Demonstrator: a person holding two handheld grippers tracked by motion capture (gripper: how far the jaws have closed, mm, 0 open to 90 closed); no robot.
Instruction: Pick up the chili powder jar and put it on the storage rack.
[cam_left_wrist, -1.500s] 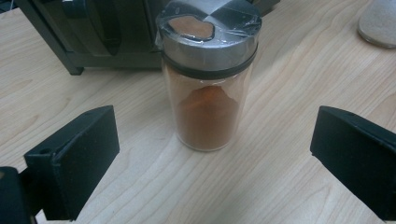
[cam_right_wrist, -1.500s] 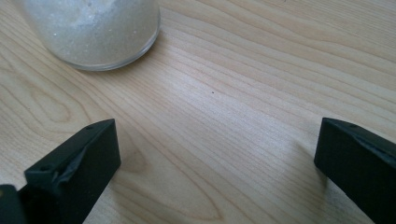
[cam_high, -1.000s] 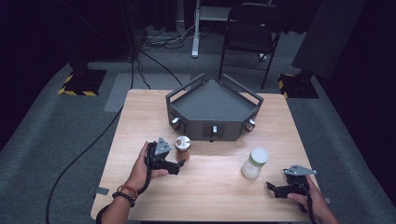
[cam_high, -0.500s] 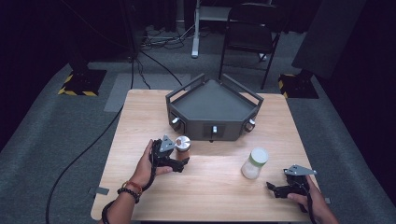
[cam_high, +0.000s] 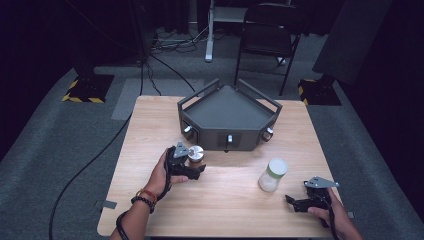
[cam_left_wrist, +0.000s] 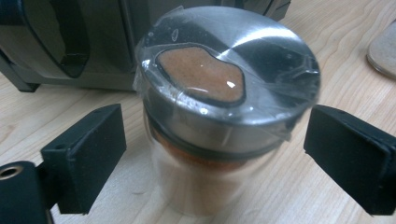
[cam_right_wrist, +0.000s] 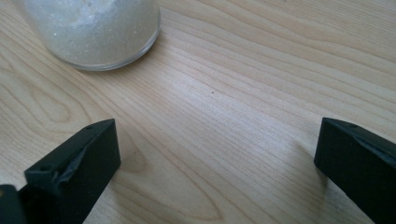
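A small glass jar of reddish-brown powder stands on the wooden table, just in front of the dark grey case. It has a shiny metal lid under clear film. My left gripper reaches around it. In the left gripper view a jaw stands on each side of the jar with a gap at both. The jaws have just been closing and the pads do not press on it. My right gripper rests open near the table's right front, nothing between its jaws.
A glass jar of white grains with a pale lid stands just left of and beyond the right gripper, and its base shows in the right gripper view. The five-sided dark grey case with knobs sits at the table's back. A chair and cables lie beyond.
My left hand has slid a little forward and right, so its gripper now flanks the brown-powder jar. The right hand and the white jar have stayed put.
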